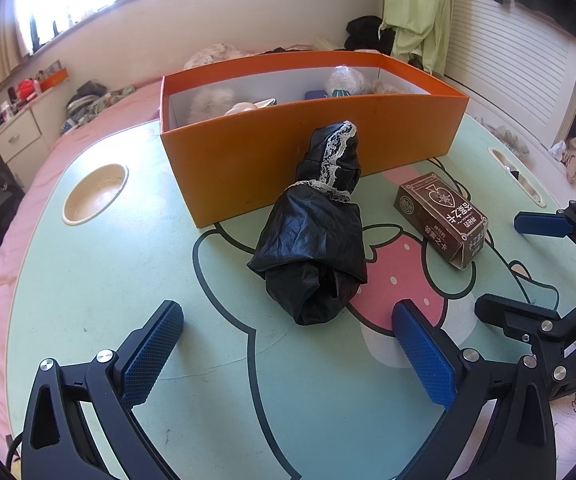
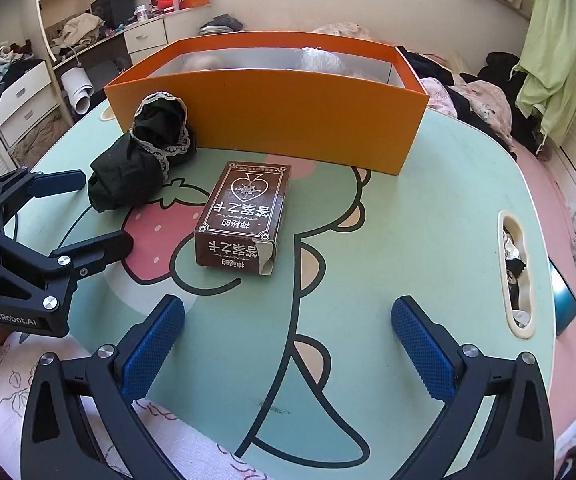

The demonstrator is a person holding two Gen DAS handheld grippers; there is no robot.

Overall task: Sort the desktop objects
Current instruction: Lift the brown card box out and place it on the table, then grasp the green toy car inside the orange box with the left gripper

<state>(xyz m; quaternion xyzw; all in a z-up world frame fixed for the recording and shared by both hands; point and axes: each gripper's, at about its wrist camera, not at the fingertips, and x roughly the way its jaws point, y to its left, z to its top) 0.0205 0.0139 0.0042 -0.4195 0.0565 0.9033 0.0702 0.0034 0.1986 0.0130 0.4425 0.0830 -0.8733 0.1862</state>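
The table [image 1: 87, 280] is a pale green top with a cartoon print, and at its far side stands the orange box [image 1: 288, 152], open at the top, with some soft things already inside; two things are left outside it. The larger is the black bundle [image 1: 312, 248] with a lace trim; it lies straight ahead of the left gripper [image 1: 288, 344], its long axis running away from the jaws toward the box, its far end leaning on the box wall. The smaller is the brown card box [image 2: 243, 216]; it lies flat, ahead of the right gripper [image 2: 288, 344] and a little to its left, its long axis also pointing roughly at the orange box, and it is apart from the bundle. Both grippers have their jaws wide apart and hold nothing; each hangs near the front of the table, short of its thing. I judge that the left one is nearer to the bundle and the right one to the card box; each would close across the narrow side.
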